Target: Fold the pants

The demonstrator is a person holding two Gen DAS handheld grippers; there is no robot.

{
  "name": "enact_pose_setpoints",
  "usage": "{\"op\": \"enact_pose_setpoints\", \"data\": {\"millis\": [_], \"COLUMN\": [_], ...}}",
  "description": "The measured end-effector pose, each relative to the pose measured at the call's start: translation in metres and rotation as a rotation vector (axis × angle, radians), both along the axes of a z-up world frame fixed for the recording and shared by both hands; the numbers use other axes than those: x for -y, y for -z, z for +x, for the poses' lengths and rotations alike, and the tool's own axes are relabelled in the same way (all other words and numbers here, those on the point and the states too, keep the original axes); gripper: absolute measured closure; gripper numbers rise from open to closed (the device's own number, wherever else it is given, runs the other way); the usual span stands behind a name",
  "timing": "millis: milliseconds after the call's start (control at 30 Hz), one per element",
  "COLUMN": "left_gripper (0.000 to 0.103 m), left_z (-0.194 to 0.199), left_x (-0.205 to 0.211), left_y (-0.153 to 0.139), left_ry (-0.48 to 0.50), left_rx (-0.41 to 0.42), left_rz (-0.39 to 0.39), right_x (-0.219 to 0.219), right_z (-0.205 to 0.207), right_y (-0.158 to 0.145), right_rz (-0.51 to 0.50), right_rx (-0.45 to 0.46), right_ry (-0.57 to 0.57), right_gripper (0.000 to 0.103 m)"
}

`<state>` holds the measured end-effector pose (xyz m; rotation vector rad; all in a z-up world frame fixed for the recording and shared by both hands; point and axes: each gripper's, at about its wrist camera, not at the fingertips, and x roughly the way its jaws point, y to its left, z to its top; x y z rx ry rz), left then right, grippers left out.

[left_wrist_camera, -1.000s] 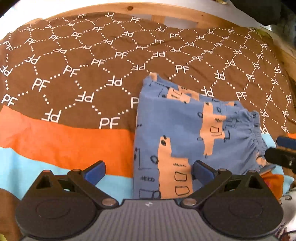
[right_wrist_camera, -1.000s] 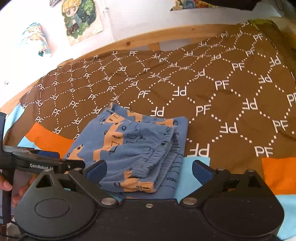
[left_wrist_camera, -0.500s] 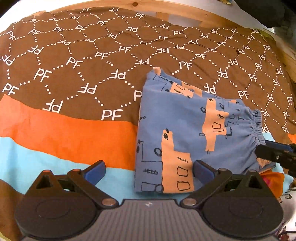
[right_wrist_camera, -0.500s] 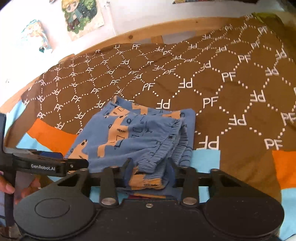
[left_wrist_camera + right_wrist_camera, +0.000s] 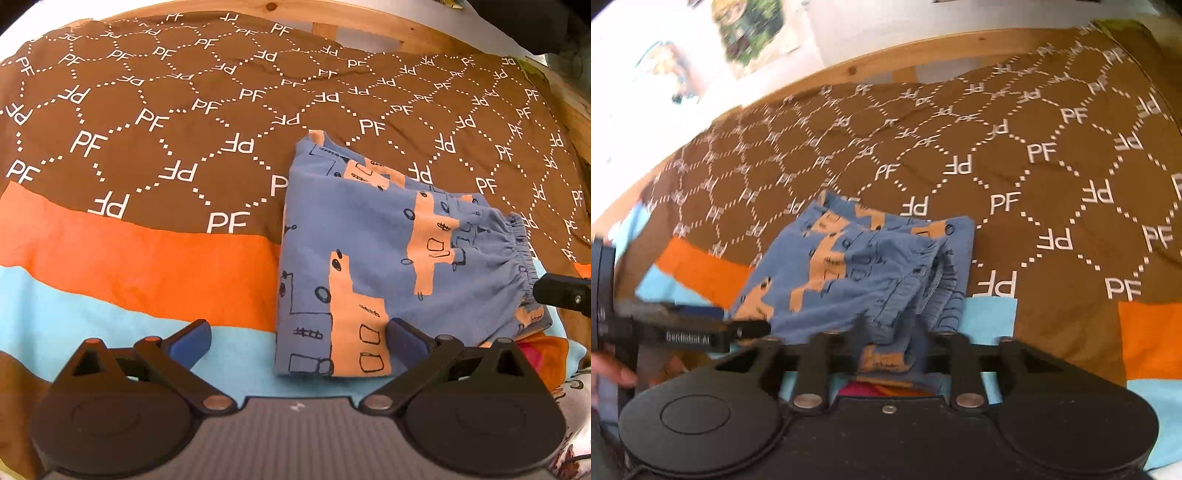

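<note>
Pants (image 5: 388,266) sit folded into a blue bundle on the brown-and-orange bedspread (image 5: 147,147). Right gripper (image 5: 890,347) pinches the bunched waistband, its jaws opening at this moment with cloth between them. Left gripper (image 5: 295,336) hangs spread wide and empty over the near corner. Best play: keep the edges stacked and lift low so no layer slips.

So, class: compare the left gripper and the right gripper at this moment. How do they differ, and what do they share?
The left gripper stands wide open with nothing between its fingers; the right gripper has pants fabric bunched between its fingers, its jaws opening. The left sits at the pants' folded corner; the right is at the elastic waistband end. Both are black and point down at the blanket.
</note>
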<state>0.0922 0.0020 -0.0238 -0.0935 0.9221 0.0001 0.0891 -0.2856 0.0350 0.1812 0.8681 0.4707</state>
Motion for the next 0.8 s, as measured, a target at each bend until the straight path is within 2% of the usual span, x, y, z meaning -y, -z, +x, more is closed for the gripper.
{"op": "enact_pose_setpoints", "data": {"millis": [67,133,167,233,300,333,433,533,667,767,800], "left_gripper": [0.000,0.000,0.000,0.000,0.000,0.000,0.000,0.000,0.000,0.000,0.000], "left_z": [0.000,0.000,0.000,0.000,0.000,-0.001,-0.001,-0.002,-0.004,0.002,0.005], "left_x": [0.000,0.001,0.001,0.001,0.001,0.001,0.000,-0.002,-0.007,-0.006,-0.005], "left_y": [0.000,0.000,0.000,-0.001,-0.001,-0.001,-0.001,-0.002,-0.007,-0.009,-0.008], "left_ry": [-0.001,-0.002,-0.003,-0.005,-0.006,-0.006,-0.006,0.000,0.002,0.017,0.023], "left_rx": [0.001,0.001,0.001,-0.001,-0.002,-0.001,-0.002,-0.009,0.010,0.027,0.025], "left_rz": [-0.001,0.000,0.002,0.001,0.000,0.000,-0.002,-0.003,-0.015,-0.007,-0.003], "right_x": [0.000,-0.003,-0.006,-0.013,-0.015,-0.015,-0.013,-0.010,-0.004,-0.003,0.000], "right_z": [0.003,0.006,0.006,0.002,-0.001,-0.002,-0.002,-0.003,0.002,0.002,0.003], "right_y": [0.004,0.009,0.010,0.008,0.005,0.004,0.001,-0.006,0.008,0.011,0.005], "right_rz": [0.029,0.060,0.056,0.017,0.005,0.006,-0.004,-0.077,-0.081,-0.089,-0.101], "right_rx": [-0.008,-0.021,-0.016,0.033,0.055,0.057,0.027,0.012,-0.056,-0.056,-0.036], "right_ry": [0.016,0.026,0.029,0.007,-0.010,-0.015,-0.050,-0.100,-0.120,-0.168,-0.180], "right_gripper": [0.059,0.066,0.066,0.078,0.083,0.090,0.098,0.099,0.098,0.091,0.082]}}
